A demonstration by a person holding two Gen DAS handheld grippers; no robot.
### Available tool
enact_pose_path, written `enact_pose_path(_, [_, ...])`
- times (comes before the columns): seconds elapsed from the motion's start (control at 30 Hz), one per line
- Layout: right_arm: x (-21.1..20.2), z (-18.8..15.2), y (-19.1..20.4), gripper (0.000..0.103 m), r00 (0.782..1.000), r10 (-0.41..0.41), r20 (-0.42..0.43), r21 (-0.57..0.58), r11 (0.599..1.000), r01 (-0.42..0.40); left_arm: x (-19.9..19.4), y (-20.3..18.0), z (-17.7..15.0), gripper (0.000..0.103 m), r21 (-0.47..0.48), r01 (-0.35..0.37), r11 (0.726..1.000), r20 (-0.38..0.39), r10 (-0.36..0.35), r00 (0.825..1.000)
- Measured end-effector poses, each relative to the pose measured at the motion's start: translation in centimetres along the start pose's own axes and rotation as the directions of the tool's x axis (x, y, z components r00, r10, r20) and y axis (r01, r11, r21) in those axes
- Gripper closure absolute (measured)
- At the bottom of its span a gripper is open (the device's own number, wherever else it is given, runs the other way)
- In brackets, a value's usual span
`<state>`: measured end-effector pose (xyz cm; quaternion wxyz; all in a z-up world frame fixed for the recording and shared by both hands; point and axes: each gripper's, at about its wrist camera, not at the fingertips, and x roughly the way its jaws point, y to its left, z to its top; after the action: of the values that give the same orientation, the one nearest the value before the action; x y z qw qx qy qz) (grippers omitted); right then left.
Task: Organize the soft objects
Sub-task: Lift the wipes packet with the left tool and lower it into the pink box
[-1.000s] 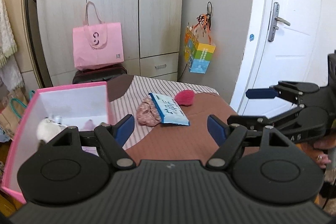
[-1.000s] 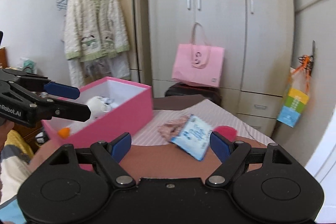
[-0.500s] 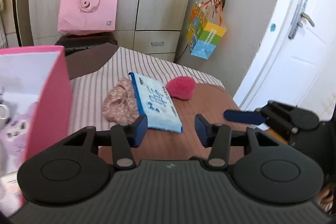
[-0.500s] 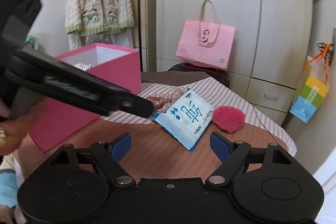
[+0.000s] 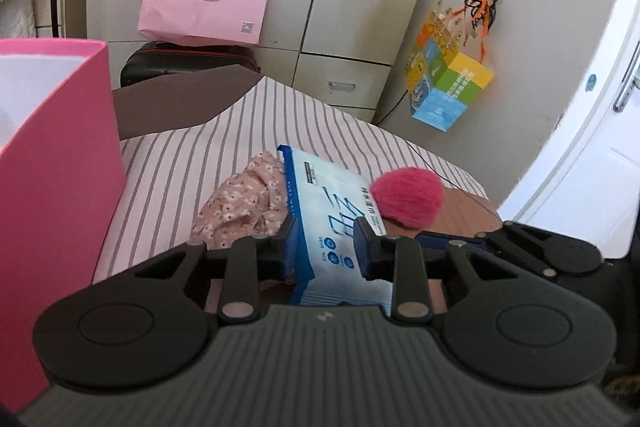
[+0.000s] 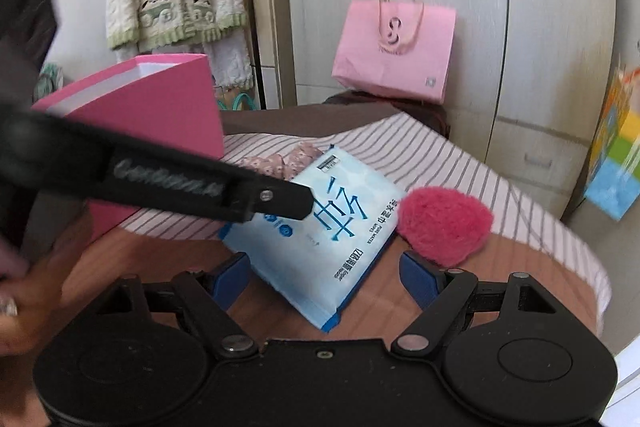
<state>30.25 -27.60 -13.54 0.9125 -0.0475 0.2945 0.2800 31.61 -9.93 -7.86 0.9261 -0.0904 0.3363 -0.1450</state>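
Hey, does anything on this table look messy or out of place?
Only mildly: the wipes pack lies askew, overlapping the crumpled floral cloth and touching the pink puff. Nothing looks spilled or damaged.

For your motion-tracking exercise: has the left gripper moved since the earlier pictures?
Yes. The left gripper has advanced toward the wipes pack, its fingers now straddling it, and the pink box has slid to the left edge.

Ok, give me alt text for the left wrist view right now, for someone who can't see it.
The left gripper straddles a blue wet-wipes pack on the striped cloth, jaws partly closed. Floral fabric lies left, a red fuzzy pouf right, a pink box far left.
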Motion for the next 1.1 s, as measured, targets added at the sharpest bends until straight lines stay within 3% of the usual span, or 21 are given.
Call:
enact_pose_path(0.17, [1.4, -0.1, -0.8, 0.023, 0.997, 0.068, -0.033, 0.070, 0.995, -0.065, 0.4, 0.5, -0.3, 0.074, -0.011, 0.022, 1.000, 0.008, -0.022, 1.000])
enact_pose_path(0.33, [1.7, -0.4, -0.6, 0.023, 0.997, 0.067, -0.041, 0.073, 0.995, -0.063, 0.5, 0.0, -0.9, 0.075, 0.034, 0.041, 0.999, -0.001, -0.041, 0.999])
enact_pose_path(0.53, [1.7, -0.5, -0.1, 0.034, 0.999, 0.013, -0.040, 0.040, 0.999, -0.011, 1.0, 0.6, -0.8, 0.075, -0.008, 0.065, 0.998, -0.062, -0.065, 0.996])
enact_pose_path(0.67, [1.5, -0.8, 0.2, 0.041, 0.999, -0.028, -0.025, 0.024, 0.999, 0.029, 1.2, -0.1, -0.7, 0.071, 0.028, 0.051, 0.998, -0.090, -0.049, 0.995])
enact_pose_path(0.93, [0.2, -1.2, 2.6, 0.052, 0.996, -0.084, 0.022, -0.051, 0.995, 0.085, 0.0, -2.5, -2.1, 0.066, 0.149, -0.006, 0.989, -0.053, 0.014, 0.998])
enact_pose_path(1.1, [-1.5, -1.8, 3.4, 0.053, 0.995, -0.081, 0.062, -0.026, 0.996, 0.083, -2.1, -2.8, -2.4, 0.066, 0.173, 0.009, 0.985, -0.040, -0.002, 0.999])
